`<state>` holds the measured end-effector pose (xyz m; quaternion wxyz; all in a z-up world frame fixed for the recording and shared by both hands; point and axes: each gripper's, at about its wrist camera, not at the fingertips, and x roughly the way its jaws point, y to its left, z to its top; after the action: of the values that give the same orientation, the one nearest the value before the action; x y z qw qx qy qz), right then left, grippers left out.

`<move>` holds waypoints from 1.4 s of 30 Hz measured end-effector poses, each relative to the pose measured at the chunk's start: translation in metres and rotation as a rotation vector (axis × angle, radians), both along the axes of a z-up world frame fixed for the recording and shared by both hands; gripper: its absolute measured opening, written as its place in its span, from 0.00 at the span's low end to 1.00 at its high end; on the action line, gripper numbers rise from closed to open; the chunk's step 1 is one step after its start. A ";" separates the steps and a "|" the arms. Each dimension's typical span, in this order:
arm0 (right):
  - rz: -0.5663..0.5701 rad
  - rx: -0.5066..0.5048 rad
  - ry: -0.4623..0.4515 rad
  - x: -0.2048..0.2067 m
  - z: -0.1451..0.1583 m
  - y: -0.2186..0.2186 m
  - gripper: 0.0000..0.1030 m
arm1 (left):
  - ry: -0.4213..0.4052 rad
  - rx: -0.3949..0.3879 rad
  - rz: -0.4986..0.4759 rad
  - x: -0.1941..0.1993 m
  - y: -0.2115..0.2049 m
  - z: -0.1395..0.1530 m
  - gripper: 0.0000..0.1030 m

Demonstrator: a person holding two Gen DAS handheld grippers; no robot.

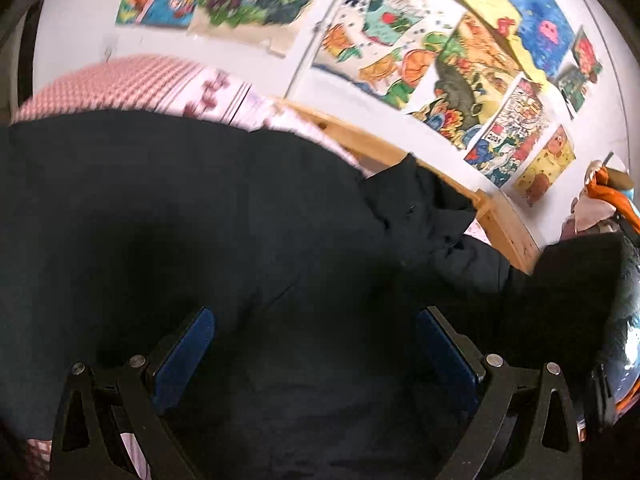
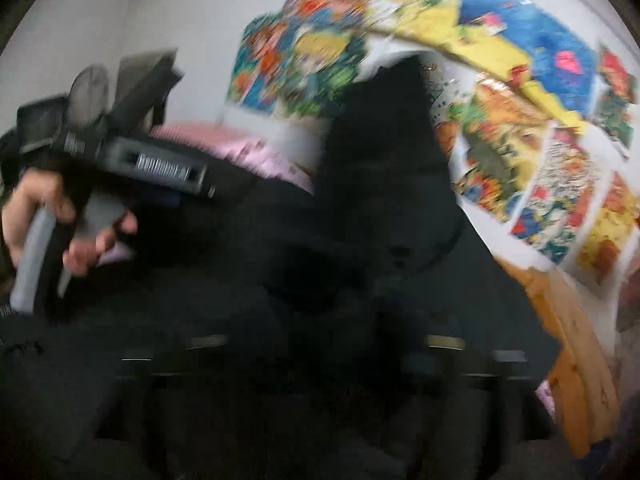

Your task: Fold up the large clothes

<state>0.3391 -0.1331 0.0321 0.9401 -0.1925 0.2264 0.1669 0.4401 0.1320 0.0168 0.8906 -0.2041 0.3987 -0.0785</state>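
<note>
One dark garment (image 1: 180, 220) is being spread on the bed (image 1: 120, 80) — under both tongs, left (image 1: 316, 344) and right (image 2: 320, 344), each held wide, gripping nothing.

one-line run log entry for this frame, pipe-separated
step: fold dark garment | place: pink-checked bed | left gripper: open, over garment, nothing held | right gripper: open, blurred | fold: unfinished

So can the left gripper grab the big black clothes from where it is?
Probably yes. The left gripper is open, and the black garment lies spread on the pink bedding right beneath and between its blue pads, with nothing in the way.
</note>
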 end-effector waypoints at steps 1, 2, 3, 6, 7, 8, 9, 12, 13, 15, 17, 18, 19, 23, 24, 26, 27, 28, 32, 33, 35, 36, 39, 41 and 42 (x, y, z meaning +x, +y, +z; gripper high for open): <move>0.007 -0.005 0.000 -0.004 -0.006 0.001 0.82 | -0.003 -0.013 -0.001 0.000 0.004 -0.005 0.99; 0.027 -0.008 0.008 -0.010 -0.012 0.000 0.82 | -0.005 -0.026 -0.003 0.001 0.007 -0.012 0.99; 0.035 -0.007 0.020 -0.014 -0.015 -0.001 0.82 | -0.005 -0.042 -0.012 0.002 0.010 -0.017 0.99; 0.036 0.003 0.065 -0.020 -0.020 -0.009 0.82 | -0.006 -0.112 -0.038 0.009 0.012 -0.027 0.99; 0.027 0.003 0.077 -0.022 -0.022 -0.014 0.82 | -0.008 -0.122 -0.043 0.011 0.012 -0.029 0.99; 0.010 0.004 0.092 -0.021 -0.025 -0.022 0.82 | -0.001 -0.111 -0.050 0.014 0.009 -0.030 0.99; -0.003 0.005 0.102 -0.018 -0.027 -0.025 0.82 | 0.023 -0.068 -0.051 0.019 0.005 -0.032 0.99; -0.064 0.025 0.147 0.001 -0.027 -0.041 0.82 | 0.103 0.125 -0.059 0.032 -0.021 -0.040 0.98; -0.081 0.039 0.163 0.010 -0.028 -0.047 0.82 | 0.118 0.178 -0.070 0.035 -0.030 -0.042 0.98; -0.126 0.085 0.192 0.020 -0.028 -0.067 0.82 | 0.141 0.298 -0.108 0.040 -0.052 -0.047 0.87; -0.174 0.127 0.208 0.020 -0.031 -0.086 0.82 | 0.170 0.384 -0.145 0.045 -0.071 -0.053 0.50; -0.190 0.140 0.212 0.020 -0.032 -0.093 0.82 | 0.198 0.420 -0.155 0.048 -0.078 -0.058 0.43; -0.207 0.152 0.216 0.020 -0.033 -0.100 0.82 | 0.209 0.450 -0.144 0.050 -0.082 -0.062 0.39; -0.257 0.223 0.254 0.021 -0.039 -0.132 0.82 | 0.200 0.510 -0.097 0.053 -0.082 -0.063 0.07; -0.274 0.241 0.262 0.022 -0.040 -0.140 0.82 | 0.187 0.508 -0.098 0.053 -0.082 -0.061 0.05; -0.298 0.261 0.265 0.030 -0.040 -0.150 0.82 | 0.135 0.504 -0.099 0.050 -0.084 -0.052 0.03; -0.315 0.262 0.262 0.034 -0.040 -0.155 0.82 | 0.098 0.508 -0.096 0.047 -0.085 -0.046 0.03; -0.330 0.260 0.260 0.041 -0.040 -0.158 0.82 | 0.055 0.516 -0.088 0.045 -0.086 -0.037 0.03; -0.332 0.235 0.233 0.081 -0.033 -0.157 0.82 | -0.076 0.585 -0.032 0.040 -0.086 -0.005 0.03; -0.322 0.221 0.231 0.089 -0.031 -0.153 0.82 | -0.072 0.598 -0.029 0.042 -0.086 -0.005 0.03; -0.294 0.181 0.228 0.108 -0.032 -0.143 0.82 | -0.025 0.620 -0.027 0.046 -0.078 -0.013 0.03; -0.272 0.160 0.244 0.121 -0.035 -0.135 0.82 | 0.004 0.629 -0.026 0.050 -0.076 -0.021 0.03; -0.223 0.113 0.314 0.158 -0.058 -0.117 0.82 | 0.093 0.625 -0.040 0.053 -0.063 -0.053 0.03; -0.226 0.080 0.358 0.175 -0.077 -0.108 0.82 | 0.115 0.610 -0.048 0.055 -0.061 -0.065 0.03; -0.225 0.064 0.387 0.183 -0.090 -0.104 0.83 | 0.116 0.610 -0.050 0.056 -0.061 -0.068 0.03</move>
<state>0.5220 -0.2370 -0.0584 0.8974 -0.1002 0.4174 0.1018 0.4960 0.0712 -0.0508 0.8843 0.0783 0.4590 0.0344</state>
